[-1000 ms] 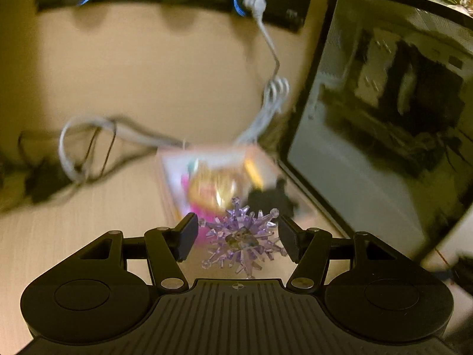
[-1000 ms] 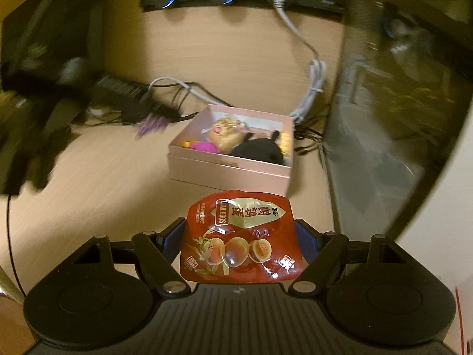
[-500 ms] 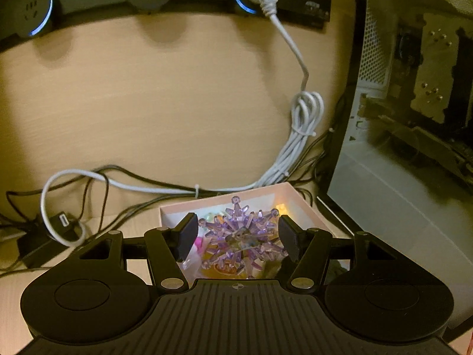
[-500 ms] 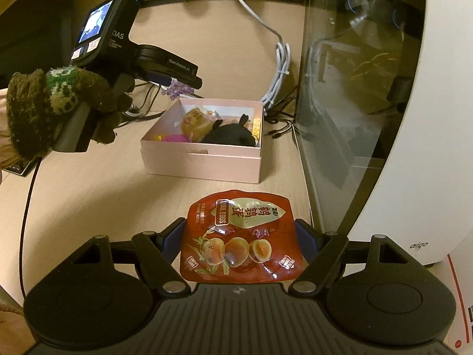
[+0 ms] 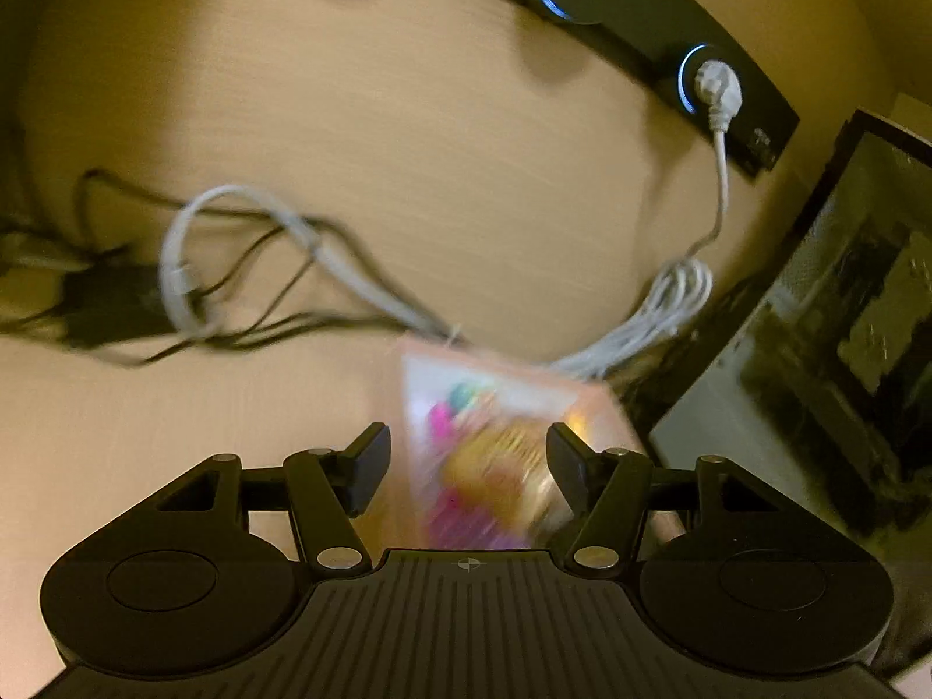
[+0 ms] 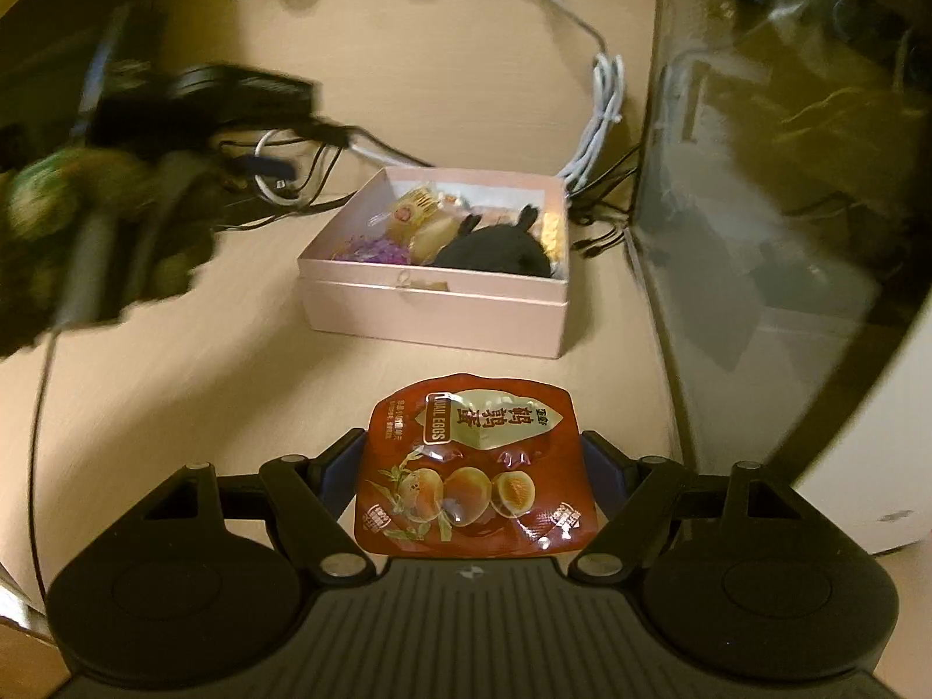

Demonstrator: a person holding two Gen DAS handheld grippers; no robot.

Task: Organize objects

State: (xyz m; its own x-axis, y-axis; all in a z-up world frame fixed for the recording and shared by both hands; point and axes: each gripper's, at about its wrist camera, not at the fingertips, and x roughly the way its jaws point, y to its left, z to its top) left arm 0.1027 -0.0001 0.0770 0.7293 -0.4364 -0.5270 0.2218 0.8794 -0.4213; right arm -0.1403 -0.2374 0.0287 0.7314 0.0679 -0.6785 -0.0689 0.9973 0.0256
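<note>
My right gripper (image 6: 475, 454) is shut on a red quail-egg packet (image 6: 472, 466), held above the desk in front of the pink box (image 6: 434, 309). Inside the box lie a purple crystal snowflake (image 6: 373, 249), a yellow wrapped snack (image 6: 419, 215) and a black plush (image 6: 495, 247). My left gripper (image 5: 466, 454) stands open with nothing between its fingers, over the blurred pink box (image 5: 588, 402). In the right wrist view, a hand in a green knit glove (image 6: 52, 204) holds that left gripper, blurred, left of the box.
A computer case with a dark glass side (image 6: 757, 175) stands right of the box. A black power strip (image 5: 641, 17) runs along the back wall, with a coiled white cable (image 6: 600, 110) hanging from it. Black cables and an adapter (image 5: 116, 303) lie at the back left.
The purple snowflake has left my left gripper's jaws and now lies in the box. The left gripper has swung away to the left. The right gripper has drawn a little nearer to the box.
</note>
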